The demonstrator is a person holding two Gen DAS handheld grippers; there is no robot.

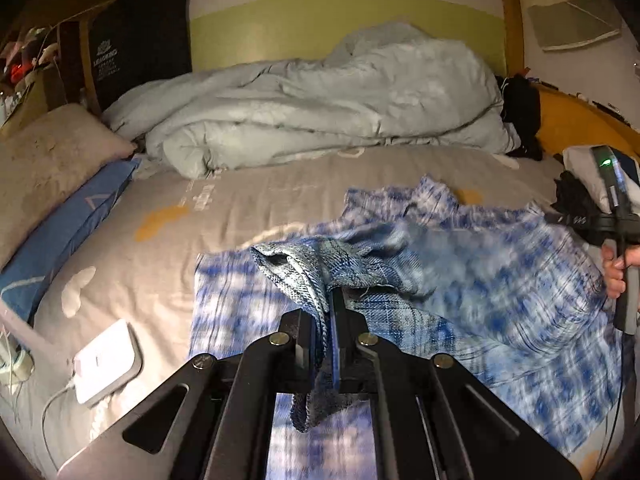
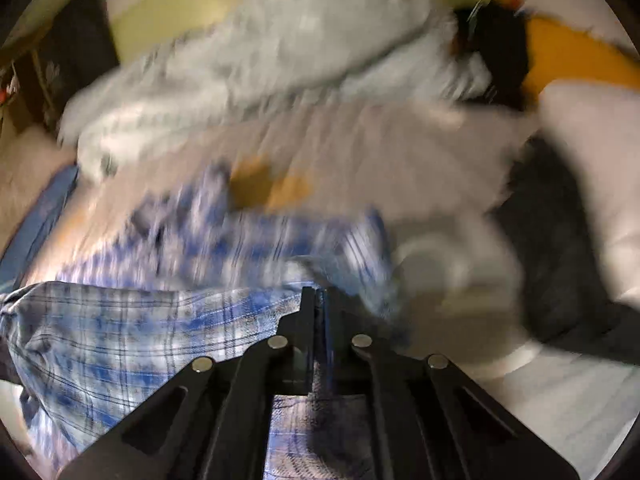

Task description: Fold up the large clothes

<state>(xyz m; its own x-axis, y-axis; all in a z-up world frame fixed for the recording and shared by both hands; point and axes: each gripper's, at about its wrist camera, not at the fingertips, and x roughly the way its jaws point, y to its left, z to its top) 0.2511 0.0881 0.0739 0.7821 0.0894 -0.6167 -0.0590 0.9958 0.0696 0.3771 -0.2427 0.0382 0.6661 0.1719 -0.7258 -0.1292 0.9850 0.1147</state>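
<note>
Nearest, the left gripper [image 1: 329, 300] is clamped on a bunched edge of the blue plaid shirt [image 1: 500, 280]; the right gripper [image 2: 320, 300] pinches its other edge. Spread on the bed sheet [image 1: 260, 196], it should fold best with both edges raised together, taut.

Home bedroom, bed [image 1: 248, 216] in grey patterned sheet, crumpled pale duvet [image 1: 320, 108] by the headboard [image 1: 344, 24], pillows [image 1: 48, 160] at one side, cluttered shelf [image 1: 24, 64], charging power bank [image 1: 106, 362].
</note>
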